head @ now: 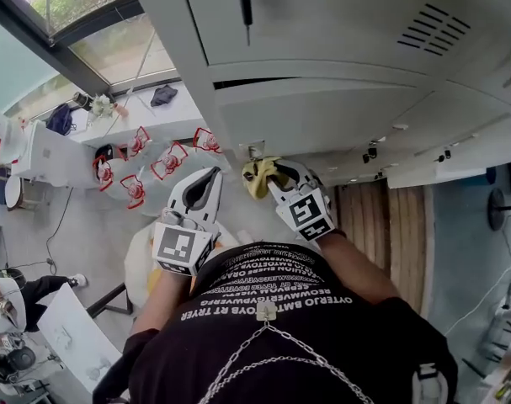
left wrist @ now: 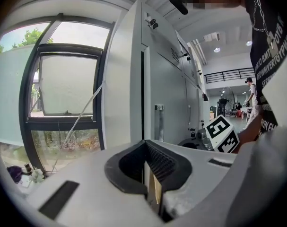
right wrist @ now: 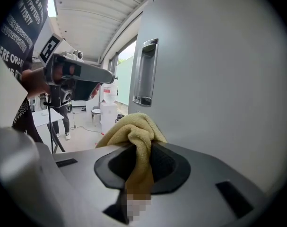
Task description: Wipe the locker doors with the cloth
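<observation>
Pale grey locker doors [right wrist: 219, 79] face the right gripper [right wrist: 142, 162], clamped on the yellow cloth [right wrist: 134, 131] just beside one; wiping seems about to start and needs firm contact, while the left gripper [left wrist: 150, 174] hangs closed and empty.

The cloth [right wrist: 134, 129] — yellow, fluffy, bunched into a soft wad — is pinched between the jaws of the right gripper [head: 280, 175], its top bulging out just beside a locker door [right wrist: 219, 89]. That door is smooth pale grey metal, upright, with a recessed shiny handle [right wrist: 144, 72].
</observation>
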Motion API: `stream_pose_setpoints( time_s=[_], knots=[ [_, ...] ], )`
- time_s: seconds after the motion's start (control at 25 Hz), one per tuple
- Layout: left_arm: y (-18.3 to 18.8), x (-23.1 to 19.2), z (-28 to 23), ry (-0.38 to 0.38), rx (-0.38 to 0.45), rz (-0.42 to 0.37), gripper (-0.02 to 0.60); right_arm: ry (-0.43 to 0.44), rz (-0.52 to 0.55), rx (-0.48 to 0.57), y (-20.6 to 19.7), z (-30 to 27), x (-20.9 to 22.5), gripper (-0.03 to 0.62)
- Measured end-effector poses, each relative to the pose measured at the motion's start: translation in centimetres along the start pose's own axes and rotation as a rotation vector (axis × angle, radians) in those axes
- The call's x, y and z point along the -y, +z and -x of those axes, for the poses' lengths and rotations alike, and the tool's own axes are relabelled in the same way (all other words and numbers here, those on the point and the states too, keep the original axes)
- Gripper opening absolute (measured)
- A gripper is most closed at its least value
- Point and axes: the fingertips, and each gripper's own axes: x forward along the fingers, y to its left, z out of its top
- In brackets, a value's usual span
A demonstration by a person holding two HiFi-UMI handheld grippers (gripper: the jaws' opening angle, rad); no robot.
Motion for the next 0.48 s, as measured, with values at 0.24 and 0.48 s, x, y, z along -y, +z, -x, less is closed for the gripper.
stream_pose_setpoints(
  time_s=[0.24, 0.48],
  knots=[
    [0.2, 1.4, 0.0, 0.005, 0.012, -0.009, 0.006, -0.051, 0.035, -0.009, -0.5, 1.1, 1.5, 0.067],
    [0.8, 3.5, 0.8, 0.045, 0.026, -0.013, 0.006, -0.101, 0.053, -0.021, -2.0, 3.2, 4.0, 0.067]
  ],
)
